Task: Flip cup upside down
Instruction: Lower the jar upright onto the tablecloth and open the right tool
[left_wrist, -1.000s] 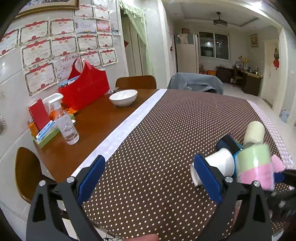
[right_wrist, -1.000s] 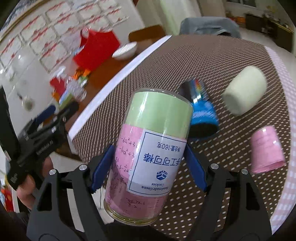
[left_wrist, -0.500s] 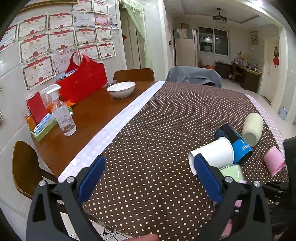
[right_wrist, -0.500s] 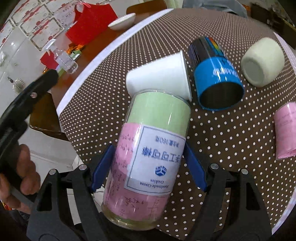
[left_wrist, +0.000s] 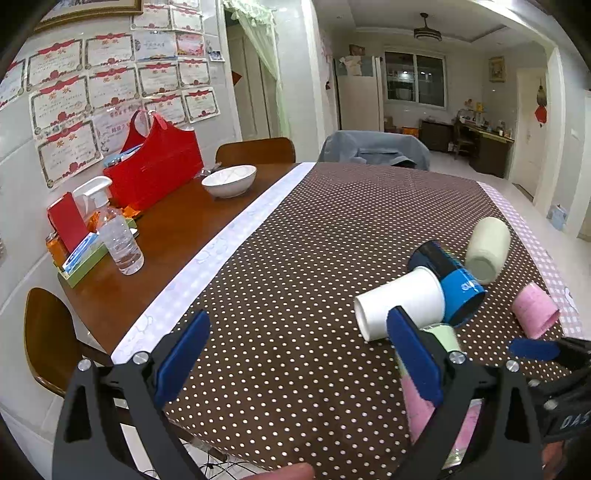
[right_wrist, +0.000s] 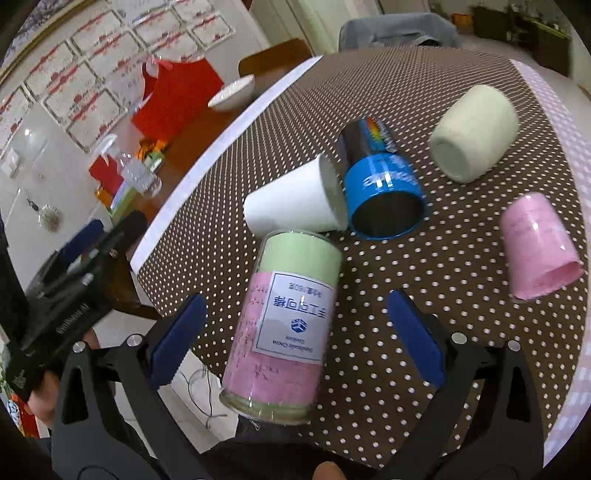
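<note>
A green and pink canister (right_wrist: 288, 321) sits tilted near the table's front edge, label upside down, its green end beside a white paper cup (right_wrist: 295, 203). My right gripper (right_wrist: 295, 306) is open around it, with a gap at each pad; whether the canister rests on the cloth I cannot tell. In the left wrist view the canister (left_wrist: 447, 336) is partly hidden behind one finger. My left gripper (left_wrist: 297, 321) is open and holds nothing, just left of the white cup (left_wrist: 399, 306). A blue can (right_wrist: 380, 184), a pale green cup (right_wrist: 472, 133) and a pink cup (right_wrist: 535, 247) lie on their sides.
The brown dotted cloth (left_wrist: 314, 240) covers most of the table. On the bare wood at the left are a white bowl (left_wrist: 229, 181), a red bag (left_wrist: 155, 166) and a spray bottle (left_wrist: 118, 236). Chairs stand at the far end and front left.
My right gripper has opened and let go of the canister, which now sits lower, near the table's front edge. The left gripper stays open and has barely moved.
</note>
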